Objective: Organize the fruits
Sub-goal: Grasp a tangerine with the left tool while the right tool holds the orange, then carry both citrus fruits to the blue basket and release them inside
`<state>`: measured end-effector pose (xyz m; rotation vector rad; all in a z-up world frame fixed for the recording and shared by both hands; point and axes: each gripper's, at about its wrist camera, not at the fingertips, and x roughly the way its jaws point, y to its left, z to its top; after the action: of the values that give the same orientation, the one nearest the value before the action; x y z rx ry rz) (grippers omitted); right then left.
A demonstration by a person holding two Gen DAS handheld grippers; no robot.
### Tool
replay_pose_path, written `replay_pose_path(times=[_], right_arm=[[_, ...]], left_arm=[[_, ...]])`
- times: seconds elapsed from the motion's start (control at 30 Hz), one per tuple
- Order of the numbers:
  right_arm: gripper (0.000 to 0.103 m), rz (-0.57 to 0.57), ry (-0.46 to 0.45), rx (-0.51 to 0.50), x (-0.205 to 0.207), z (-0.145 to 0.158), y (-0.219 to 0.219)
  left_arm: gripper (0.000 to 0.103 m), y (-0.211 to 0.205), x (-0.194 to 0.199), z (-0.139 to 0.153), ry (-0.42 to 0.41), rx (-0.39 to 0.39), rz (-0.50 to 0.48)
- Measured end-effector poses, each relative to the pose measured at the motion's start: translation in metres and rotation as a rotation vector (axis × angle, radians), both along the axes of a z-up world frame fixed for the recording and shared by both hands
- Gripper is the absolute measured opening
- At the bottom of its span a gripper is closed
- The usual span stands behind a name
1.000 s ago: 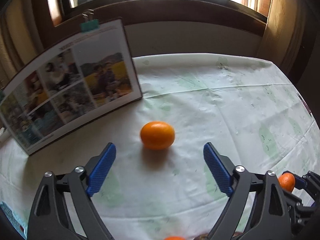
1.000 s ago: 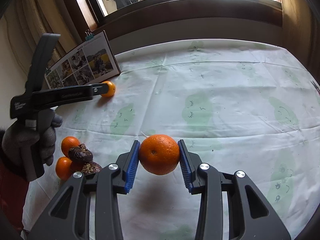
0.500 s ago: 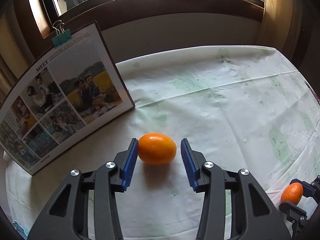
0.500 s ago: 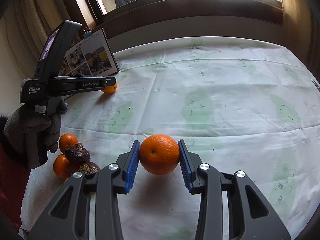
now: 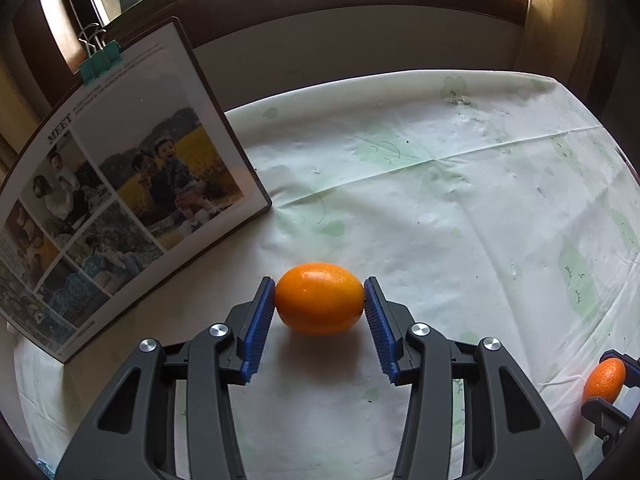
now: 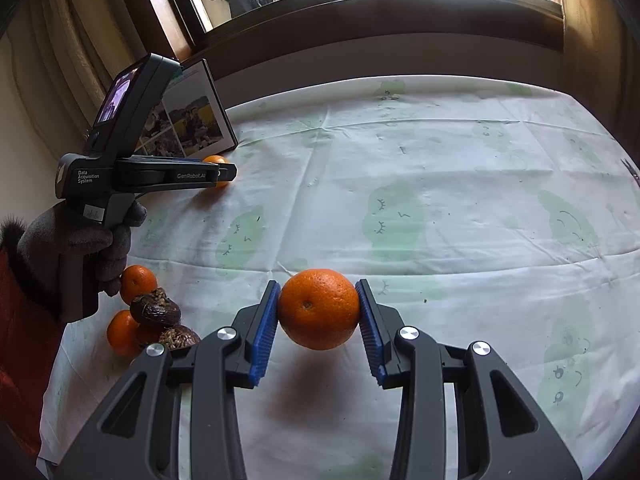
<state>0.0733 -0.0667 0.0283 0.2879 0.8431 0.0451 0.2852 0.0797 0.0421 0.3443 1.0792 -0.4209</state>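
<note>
Gripping: your left gripper (image 5: 320, 312) has its blue ribbed pads (image 5: 256, 332) closed onto both ends of a smooth oval orange fruit (image 5: 319, 298), low over the pale green-printed tablecloth (image 5: 440, 208).
Right gripper: your right gripper (image 6: 319, 316) is clamped on a round, dimpled orange (image 6: 319, 308), which hangs clear of the tablecloth (image 6: 440, 200) with its shadow below.
Left wrist view alone: a framed photo collage board (image 5: 120, 208) with a teal binder clip (image 5: 100, 66) leans just left of the oval fruit; at the lower right edge you see the dimpled orange (image 5: 604, 378) between dark gripper parts.
Right wrist view alone: your grey-gloved left hand (image 6: 80, 248) holds the black handle of the left gripper (image 6: 224, 172), level above the cloth, with the oval orange fruit (image 6: 214, 160) partly hidden at its tip beside the photo collage board (image 6: 192, 124).
Fruit pile: two small oranges (image 6: 138, 282) and two dark brown wrinkled fruits (image 6: 156, 312) sit touching near the table's left edge, just below your gloved hand, seen only from the right wrist.
Sleeve: a red sleeve with dark fur trim (image 6: 16, 300) fills the left margin.
Background: a dark wooden window frame (image 6: 360, 12) runs behind the table.
</note>
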Motion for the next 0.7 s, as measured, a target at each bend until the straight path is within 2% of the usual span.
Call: replay_pose_path(times=[0.4, 0.7], right_arm=[[0.039, -0.004, -0.009, 0.006, 0.000, 0.001, -0.003], [0.039, 0.010, -0.027, 0.004, -0.005, 0.006, 0.001]], left_arm=[[0.047, 0.016, -0.006, 0.001, 0.012, -0.032, 0.033], [0.047, 0.048, -0.048, 0.032, -0.105, -0.019, 0.119]])
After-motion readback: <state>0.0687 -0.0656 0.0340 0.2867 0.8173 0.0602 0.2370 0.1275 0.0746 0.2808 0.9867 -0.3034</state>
